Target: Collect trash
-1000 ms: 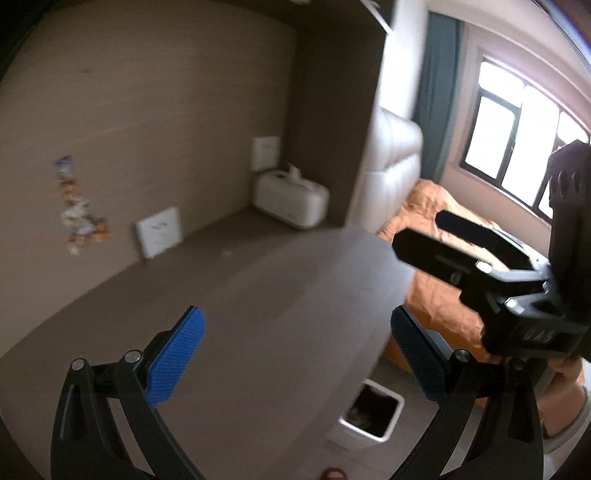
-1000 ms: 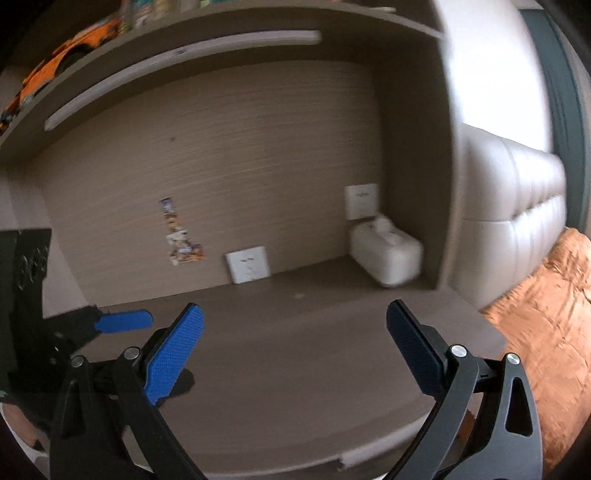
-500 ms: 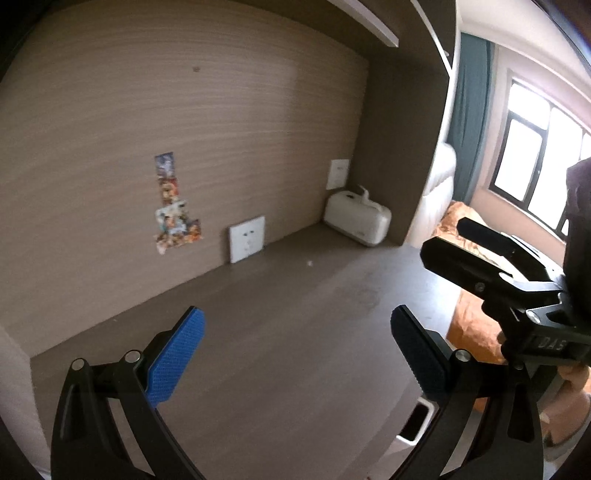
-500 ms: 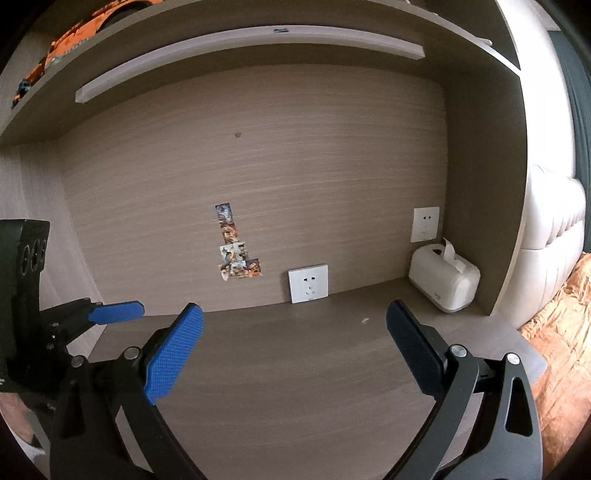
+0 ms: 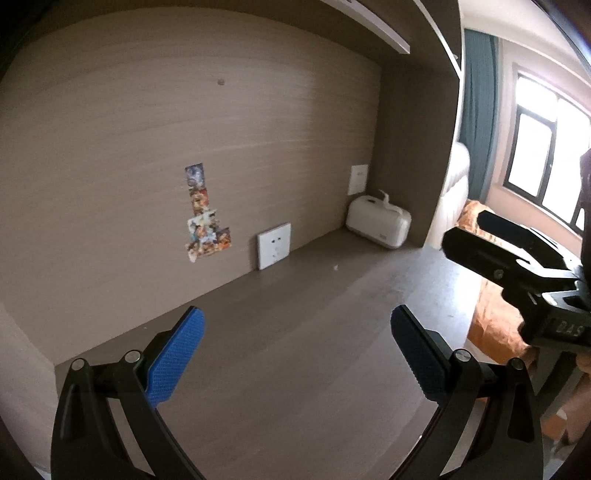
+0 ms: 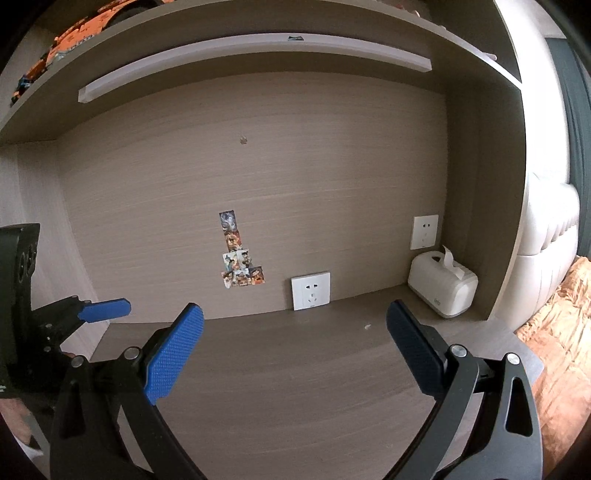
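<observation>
A grey-brown table fills the lower half of both views, set in an alcove with a wood-grain back wall. Only the right wrist view shows the shelf above the alcove, with an orange toy at its left end and a pale light bar underneath. Only the left wrist view shows a window with a teal curtain at far right. An orange bedspread and a padded white headboard lie to the right of the table. The left gripper hovers over the table with its blue-padded jaws spread wide and nothing between them; the right gripper is likewise wide apart and holds nothing. Each view catches the other gripper at its edge. A white tissue box sits in the back right corner of the table. Two white wall sockets and a cluster of small stickers mark the wall. The only visible trash is a tiny pale scrap on the table, in front of the tissue box and well apart from both grippers.
</observation>
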Demonstrator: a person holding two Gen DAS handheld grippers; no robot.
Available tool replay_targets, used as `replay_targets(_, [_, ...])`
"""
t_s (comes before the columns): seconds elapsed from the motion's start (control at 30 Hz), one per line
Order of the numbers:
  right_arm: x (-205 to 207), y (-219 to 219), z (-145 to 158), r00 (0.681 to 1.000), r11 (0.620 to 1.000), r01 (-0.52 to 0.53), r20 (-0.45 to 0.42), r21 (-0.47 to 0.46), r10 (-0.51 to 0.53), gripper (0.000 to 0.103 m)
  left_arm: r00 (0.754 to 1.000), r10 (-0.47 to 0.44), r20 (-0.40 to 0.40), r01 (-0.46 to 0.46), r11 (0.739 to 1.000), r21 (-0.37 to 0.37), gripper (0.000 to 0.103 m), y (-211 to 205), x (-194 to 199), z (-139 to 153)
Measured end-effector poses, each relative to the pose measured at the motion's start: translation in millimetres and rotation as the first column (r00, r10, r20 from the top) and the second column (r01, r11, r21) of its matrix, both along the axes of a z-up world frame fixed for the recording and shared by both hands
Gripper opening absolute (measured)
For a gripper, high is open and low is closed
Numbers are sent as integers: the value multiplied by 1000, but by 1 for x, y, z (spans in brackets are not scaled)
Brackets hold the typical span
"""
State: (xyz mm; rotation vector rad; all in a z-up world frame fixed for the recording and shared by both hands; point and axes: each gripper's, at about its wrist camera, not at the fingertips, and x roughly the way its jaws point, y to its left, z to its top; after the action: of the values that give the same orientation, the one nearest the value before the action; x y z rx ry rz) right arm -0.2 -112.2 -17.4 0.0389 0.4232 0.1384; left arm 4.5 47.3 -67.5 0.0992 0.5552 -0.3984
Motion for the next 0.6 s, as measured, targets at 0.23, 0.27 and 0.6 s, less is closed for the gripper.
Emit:
replay_targets(0.23, [-1, 3, 1, 1000, 1000, 0, -4, -1, 0, 99, 1000, 18, 6, -18, 1000, -4, 98, 8, -2, 3])
replay_targets(0.27, [-2, 4, 1, 1000, 1000, 2, -5, 0, -2, 99, 1000, 21, 9, -21, 1000, -2, 98, 9, -3, 3])
replay_targets(0.6, [-9, 6, 5, 1000, 1000, 7, 1, -14, -7, 99, 999, 29, 19, -29, 1000, -2, 98, 15, -2, 4])
